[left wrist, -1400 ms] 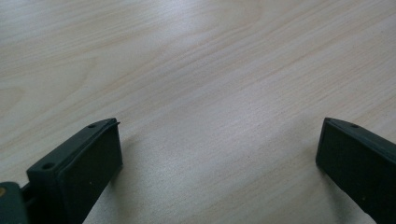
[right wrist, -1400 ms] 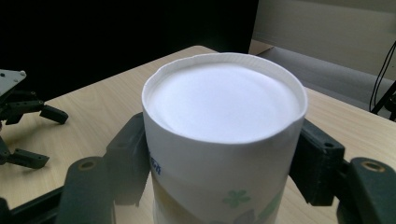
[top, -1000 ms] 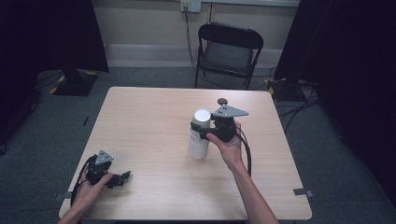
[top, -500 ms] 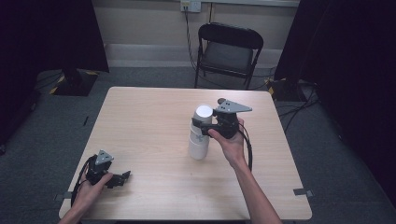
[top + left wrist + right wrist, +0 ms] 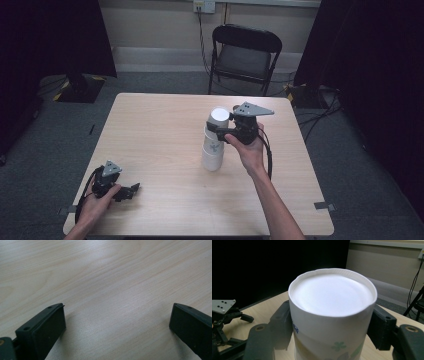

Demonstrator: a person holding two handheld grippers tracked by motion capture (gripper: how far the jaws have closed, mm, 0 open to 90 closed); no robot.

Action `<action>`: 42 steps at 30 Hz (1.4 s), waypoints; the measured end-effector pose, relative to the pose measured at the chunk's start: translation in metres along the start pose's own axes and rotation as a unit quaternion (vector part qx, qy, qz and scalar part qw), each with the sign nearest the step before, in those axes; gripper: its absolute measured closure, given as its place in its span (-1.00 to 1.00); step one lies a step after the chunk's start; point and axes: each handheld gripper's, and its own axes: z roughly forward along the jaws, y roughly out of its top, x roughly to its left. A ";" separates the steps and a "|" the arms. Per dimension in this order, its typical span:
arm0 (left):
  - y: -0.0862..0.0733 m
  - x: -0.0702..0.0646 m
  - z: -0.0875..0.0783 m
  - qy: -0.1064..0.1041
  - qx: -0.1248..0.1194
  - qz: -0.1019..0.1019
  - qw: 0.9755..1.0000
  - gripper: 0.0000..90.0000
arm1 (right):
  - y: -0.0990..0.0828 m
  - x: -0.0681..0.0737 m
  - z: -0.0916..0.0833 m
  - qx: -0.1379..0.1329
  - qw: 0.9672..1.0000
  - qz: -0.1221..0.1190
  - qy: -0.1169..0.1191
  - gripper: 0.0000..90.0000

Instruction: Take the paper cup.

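Right gripper (image 5: 216,128): clamped on the top white paper cup (image 5: 332,312), upside down, pads pressed to both sides.
Cup stack (image 5: 214,149): upright near the middle of the pale wooden table (image 5: 160,130).
Left gripper (image 5: 131,189): jaws wide apart, nothing between, resting at the table's near-left corner.

Cup stack (image 5: 214,142) on table (image 5: 155,130), mid-right

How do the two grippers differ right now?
The right gripper is raised above the table with its jaws clamped on the top paper cup of an upside-down stack; the left gripper lies low at the table's near corner, jaws wide open on nothing. Both are black, hand-held, with a grey plate on top.
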 end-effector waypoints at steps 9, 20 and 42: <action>0.000 0.000 -0.001 -0.003 -0.003 0.005 1.000 -0.97 | 0.007 0.000 -0.008 -0.012 1.000 0.000 -0.007 -0.29; 0.000 -0.002 -0.006 0.001 -0.006 -0.002 1.000 -0.65 | 0.012 0.002 -0.031 -0.031 0.999 0.000 -0.018 -0.28; 0.014 -0.019 -0.023 -0.032 -0.081 0.031 0.996 -0.51 | -0.026 0.003 -0.095 -0.008 0.999 0.037 -0.019 -0.25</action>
